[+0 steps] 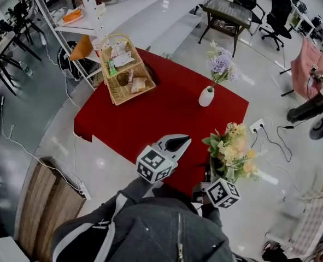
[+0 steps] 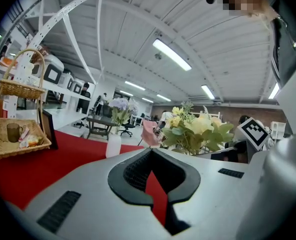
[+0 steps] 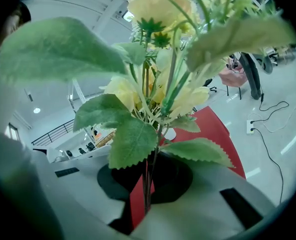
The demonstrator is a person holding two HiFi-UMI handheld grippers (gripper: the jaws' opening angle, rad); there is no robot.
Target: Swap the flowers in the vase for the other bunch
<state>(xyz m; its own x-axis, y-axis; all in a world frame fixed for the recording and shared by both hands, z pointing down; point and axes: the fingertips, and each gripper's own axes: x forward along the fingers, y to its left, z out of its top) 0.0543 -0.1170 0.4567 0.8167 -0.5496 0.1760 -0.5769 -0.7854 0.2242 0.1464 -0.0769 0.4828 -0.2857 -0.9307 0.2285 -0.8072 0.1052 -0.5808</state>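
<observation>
Flowers first: the yellow bunch (image 1: 233, 153) is off the bench, held upright out in front of the person, just past the near edge of the red-covered bench (image 1: 150, 113). The right tongs (image 3: 146, 196) are pinching it low down on its thin stems (image 3: 149, 169), below the lowest leaves. The left tongs (image 1: 175, 143) are pressed together with nothing between them, out over the near edge of the bench.

The purple flowers (image 1: 222, 64) are in the small white vase (image 1: 206, 96), which stands upright toward the far right of the bench, well apart from the wicker basket (image 1: 125, 75).

From where I stand, both bunches look light, all head and little stem. The leaves on the yellow one have a cloth-like look, so I would guess the stems are wiry and springy rather than brittle. A bunch like that is top-heavy and will swing or twist if gripped on one stem only. The low grip around the whole cluster looks right to me.

The purple bunch wants the same treatment: take it by the stems just above the vase's neck, never by the blooms, which would crush or pull loose. The vase itself looks smooth, narrow-necked and light. My worry is that it lifts or tips with the stems as they are drawn out, and it seems the kind of thing that breaks. A straight upward pull would be safest.
</observation>
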